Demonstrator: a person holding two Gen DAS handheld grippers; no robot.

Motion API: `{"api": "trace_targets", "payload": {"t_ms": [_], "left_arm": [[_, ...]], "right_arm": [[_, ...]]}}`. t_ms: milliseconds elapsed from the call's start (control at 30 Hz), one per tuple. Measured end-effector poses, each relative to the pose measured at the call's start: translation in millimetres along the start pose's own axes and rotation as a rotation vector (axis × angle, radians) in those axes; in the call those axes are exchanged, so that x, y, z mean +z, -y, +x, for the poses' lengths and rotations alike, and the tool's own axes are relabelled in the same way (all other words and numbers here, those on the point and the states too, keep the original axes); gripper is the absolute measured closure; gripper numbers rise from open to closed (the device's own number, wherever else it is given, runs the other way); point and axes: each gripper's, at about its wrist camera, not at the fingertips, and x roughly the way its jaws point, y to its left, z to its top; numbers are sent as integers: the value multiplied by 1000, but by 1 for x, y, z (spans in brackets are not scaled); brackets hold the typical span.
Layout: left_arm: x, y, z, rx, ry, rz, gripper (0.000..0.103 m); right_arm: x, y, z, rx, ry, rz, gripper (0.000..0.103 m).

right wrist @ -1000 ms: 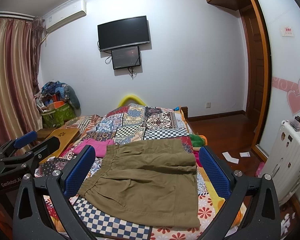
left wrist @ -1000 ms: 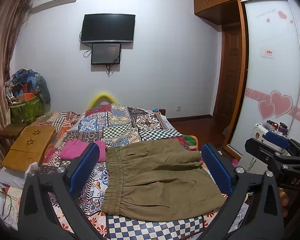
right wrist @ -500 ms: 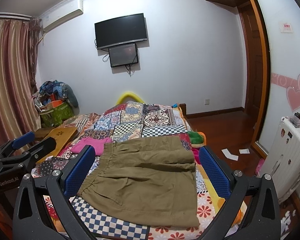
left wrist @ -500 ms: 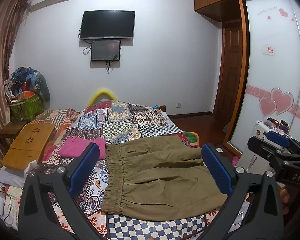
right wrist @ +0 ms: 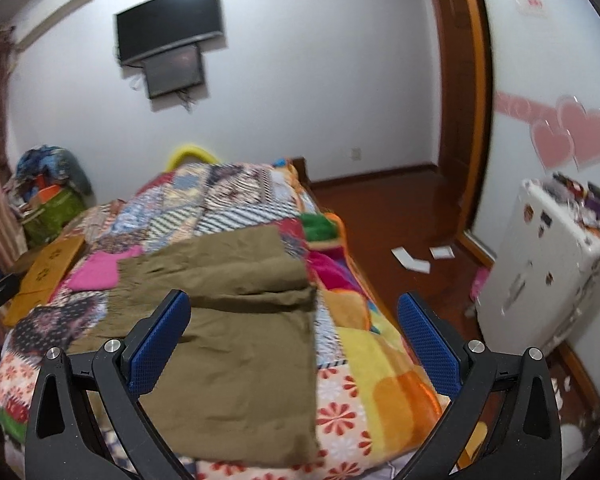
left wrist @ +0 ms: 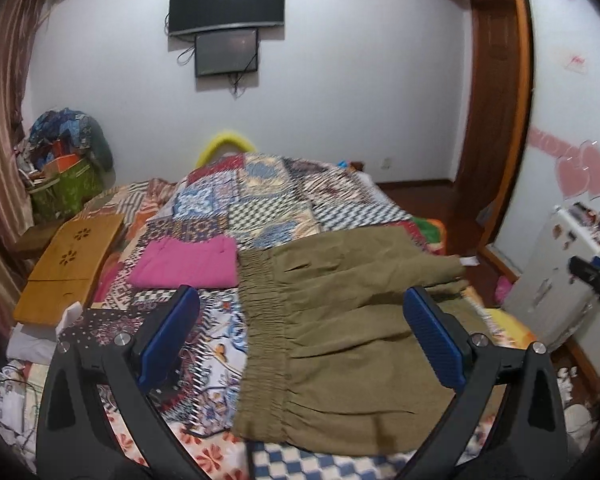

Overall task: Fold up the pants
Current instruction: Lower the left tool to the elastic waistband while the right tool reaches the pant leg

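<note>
Pants first: the olive-green cotton pants with the gathered elastic waistband (left wrist: 340, 320) lie spread flat on the patchwork quilt bed (left wrist: 260, 200), waistband toward the left and the legs running off to the right edge of the mattress. From the left wrist view, the left gripper (left wrist: 300, 340) hovers above the waistband end with its jaws wide apart and nothing between the blue pads, so no hold yet. A folded magenta cloth (left wrist: 188, 262) sits just beside the waistband, and a bamboo lap tray (left wrist: 72, 256) lies further left, well apart from the pants. Over in the right wrist view, the same pants (right wrist: 236, 340) fill the lower middle, with the leg hems ending near the right edge of the quilt where the orange and yellow patches show. The right gripper (right wrist: 294, 348) hangs above that hem end, jaws also fully open and holding nothing. My guess on handling: this fabric looks light, soft and floppy, a bit wrinkly, not slippery, so it'll drape and sag as soon as it's lifted. I'd pinch the near waistband corner with the left one and the near hem corner with the right, grabbing both layers so it doesn't peel apart, then carry the edge across.
</note>
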Motion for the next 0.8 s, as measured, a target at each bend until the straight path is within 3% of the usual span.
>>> {"api": "trace_targets", "payload": {"t_ms": [100, 233, 333, 567, 800], "left_arm": [[1, -9, 33, 6, -51, 6, 0], [5, -22, 73, 13, -116, -1, 12], [10, -34, 103, 10, -157, -23, 14], [20, -50, 170, 16, -230, -5, 16], [26, -62, 234, 15, -291, 20, 35]], "right_arm": [[7, 13, 24, -34, -42, 8, 0], [15, 21, 56, -62, -85, -8, 0], [20, 19, 73, -75, -85, -42, 0], [31, 1, 125, -45, -108, -163, 3], [47, -13, 178, 23, -152, -221, 13]]}}
